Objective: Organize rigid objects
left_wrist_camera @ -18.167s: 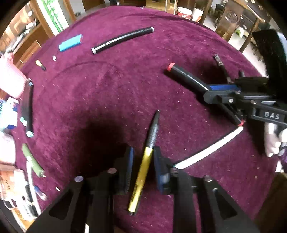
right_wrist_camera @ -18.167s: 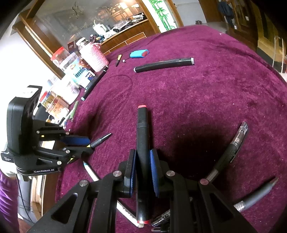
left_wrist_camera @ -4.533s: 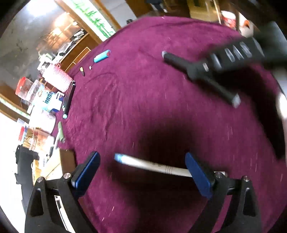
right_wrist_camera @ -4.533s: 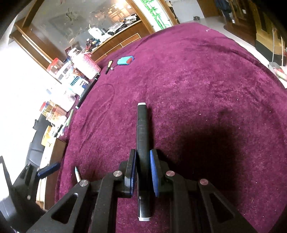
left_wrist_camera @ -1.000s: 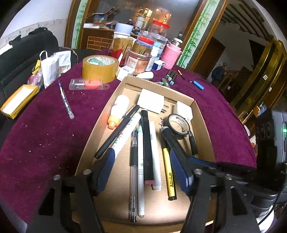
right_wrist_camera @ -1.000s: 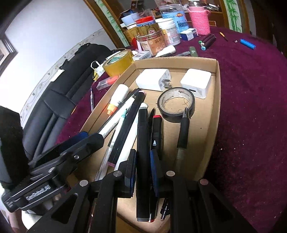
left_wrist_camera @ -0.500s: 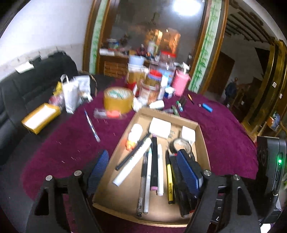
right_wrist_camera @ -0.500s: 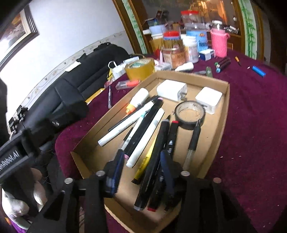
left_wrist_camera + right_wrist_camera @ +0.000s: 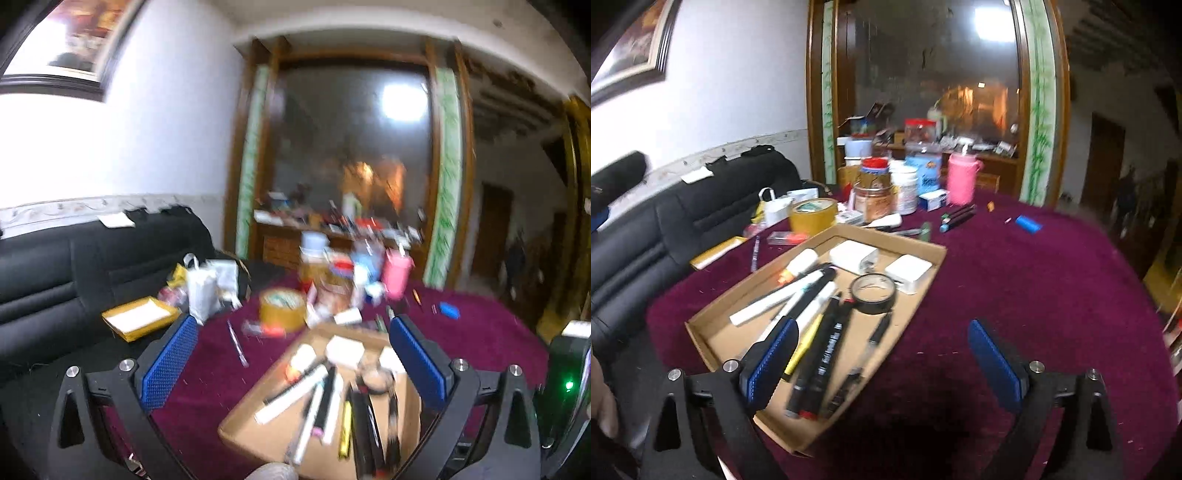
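Right wrist view: your right tool (image 9: 882, 365) hangs wide open, empty, above the cardboard tray (image 9: 923, 275) of pens; left tool (image 9: 295, 363) likewise. Next, approach the lighter (image 9: 1028, 224) squarely.

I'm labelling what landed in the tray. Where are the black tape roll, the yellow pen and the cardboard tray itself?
black tape roll (image 9: 873, 294): right wrist view, on its near outer wall.
yellow pen (image 9: 802, 345): right wrist view, mid-barrel, beside the blue finger pad.
cardboard tray (image 9: 932, 271): right wrist view, on its right wall.

A home living room: black sofa (image 9: 683, 221), framed painting (image 9: 631, 44).
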Demonstrator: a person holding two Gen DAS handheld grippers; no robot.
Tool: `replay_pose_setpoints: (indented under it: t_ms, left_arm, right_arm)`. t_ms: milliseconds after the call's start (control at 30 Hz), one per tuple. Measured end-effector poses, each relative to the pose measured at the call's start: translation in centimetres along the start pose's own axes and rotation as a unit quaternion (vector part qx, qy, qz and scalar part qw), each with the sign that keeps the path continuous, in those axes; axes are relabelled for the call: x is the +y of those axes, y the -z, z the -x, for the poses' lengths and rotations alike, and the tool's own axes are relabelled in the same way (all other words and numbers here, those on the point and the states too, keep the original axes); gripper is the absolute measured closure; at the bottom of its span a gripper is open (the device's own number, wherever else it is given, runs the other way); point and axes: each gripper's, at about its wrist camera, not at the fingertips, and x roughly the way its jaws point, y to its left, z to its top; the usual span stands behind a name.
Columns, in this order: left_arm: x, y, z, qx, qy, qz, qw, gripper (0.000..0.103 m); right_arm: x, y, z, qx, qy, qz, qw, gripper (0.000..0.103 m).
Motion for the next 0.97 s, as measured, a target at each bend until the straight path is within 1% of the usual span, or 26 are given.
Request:
replay_pose_setpoints:
  t_ms: [67, 200, 333, 500, 767, 967]
  left_arm:
    - [-0.7, 0.6, -0.9, 0.027, -0.001, -0.002, 0.9996, 0.000]
    - [-1.7, 1.8, -2.1, 0.074, -0.017, -0.009, 0.9970, 0.000]
    - [-2.9, 3.0, -3.5, 0.121, -0.021, -0.021, 0.9922, 0.000]
    - [-4.2, 4.0, -4.2, 0.134, -0.053, -0.057, 0.9879, 0.000]
    - [-4.1, 4.4, -4.4, 0.147, -0.058, -0.062, 0.9855, 0.000]
    - [-3.9, 4.9, -4.7, 0.171, -0.070, -0.068, 0.9805, 0.000]
  right_arm:
    - [-0.1, 0.4, 0.2, -0.004, 0.006, 0.007, 1.000, 0.004]
    - [-0.2, 1.2, 0.6, -0.008, 0.019, 0.015, 1.000, 0.004]
    - [-1.0, 1.4, 0.5, -0.006, 0.019, -0.002, 1.000, 0.004]
    - [-1.6, 1.5, 0.3, -0.003, 0.030, -0.009, 1.000, 0.004]
    - [-0.7, 1.9, -0.1, 0.007, 0.031, 0.003, 0.999, 0.004]
    - [-0.6, 1.7, 0.2, 0.004, 0.031, 0.005, 0.999, 0.004]
